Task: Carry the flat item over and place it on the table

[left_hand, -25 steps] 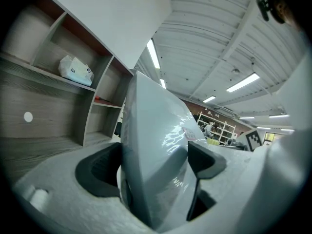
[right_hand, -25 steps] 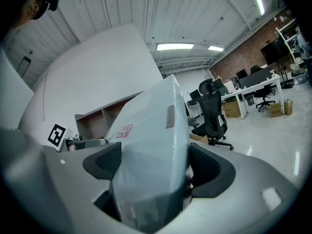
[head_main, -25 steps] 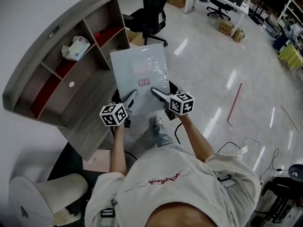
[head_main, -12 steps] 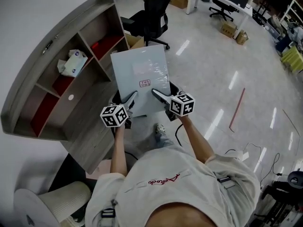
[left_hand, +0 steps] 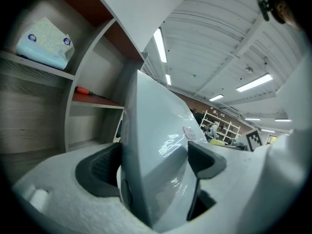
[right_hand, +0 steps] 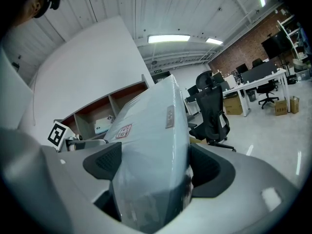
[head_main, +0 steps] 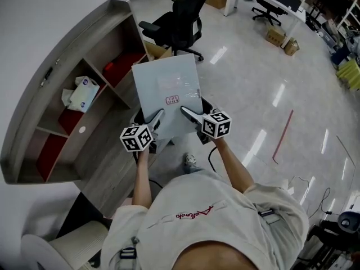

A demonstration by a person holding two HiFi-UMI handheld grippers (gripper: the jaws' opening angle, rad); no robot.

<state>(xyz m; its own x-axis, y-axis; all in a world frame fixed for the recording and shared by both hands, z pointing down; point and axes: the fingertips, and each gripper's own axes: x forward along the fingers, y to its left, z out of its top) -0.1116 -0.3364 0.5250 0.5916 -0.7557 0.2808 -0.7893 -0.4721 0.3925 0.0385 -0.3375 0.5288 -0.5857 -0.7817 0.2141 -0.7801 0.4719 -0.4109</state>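
Both tools pinch the flat item [head_main: 167, 89]: the left tool [head_main: 152, 121] clamps its near edge by the left corner, and the right tool [head_main: 190, 115] clamps it by the right corner. The pale, plastic-wrapped panel with its red label [head_main: 172, 99] hangs above the floor [head_main: 247, 89], beside a wooden shelf unit [head_main: 107, 151] holding a tissue pack [head_main: 82, 91].

Tissue pack [head_main: 81, 93] on wooden shelf [head_main: 62, 58]
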